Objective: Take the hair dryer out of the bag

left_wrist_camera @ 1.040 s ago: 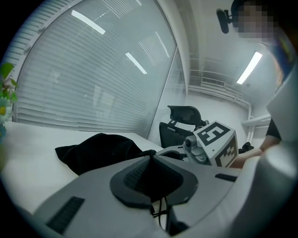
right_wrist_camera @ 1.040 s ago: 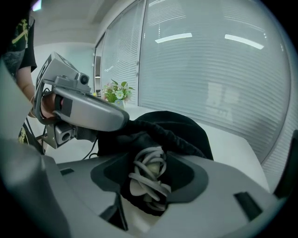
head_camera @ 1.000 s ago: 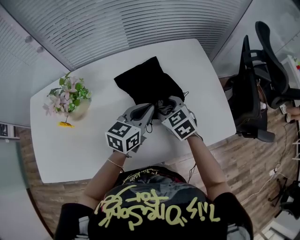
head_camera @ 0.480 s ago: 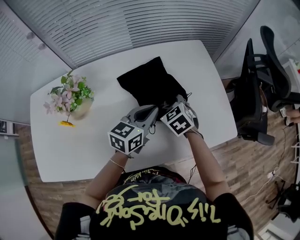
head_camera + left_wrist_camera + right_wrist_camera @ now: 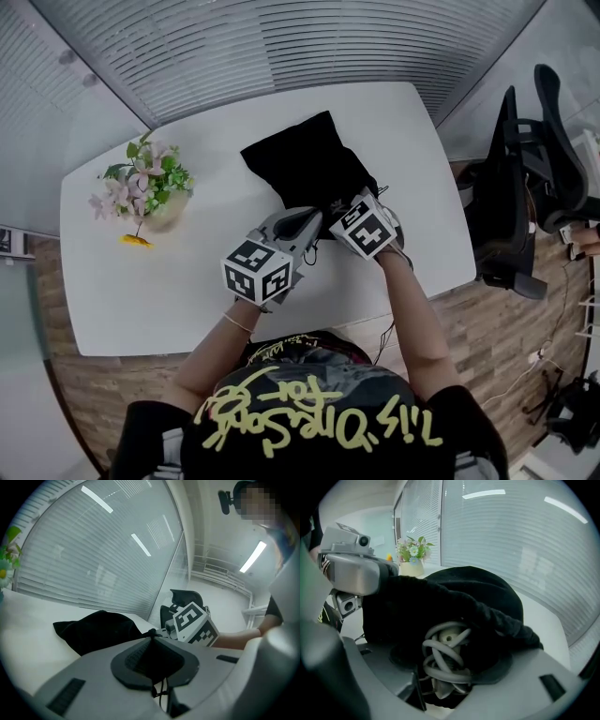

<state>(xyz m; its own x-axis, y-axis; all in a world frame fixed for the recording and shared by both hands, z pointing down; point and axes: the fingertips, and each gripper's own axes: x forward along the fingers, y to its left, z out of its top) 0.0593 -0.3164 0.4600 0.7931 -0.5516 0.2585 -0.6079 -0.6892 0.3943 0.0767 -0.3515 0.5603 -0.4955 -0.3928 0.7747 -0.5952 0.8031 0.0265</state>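
Exposing cord [image 5: 445,673] inside bag [image 5: 440,597]: right gripper view.

The white table [image 5: 169,281] in front of me stands on a wood-plank floor [image 5: 487,319]. A black bag [image 5: 305,164] lies on its far middle part, mouth toward me. Toward my left stands a pot of pink flowers [image 5: 148,192], well apart from the bag, with a small yellow thing [image 5: 133,242] just beside it.

Cord-wrapped hair dryer [image 5: 445,656] inside black bag [image 5: 305,164]
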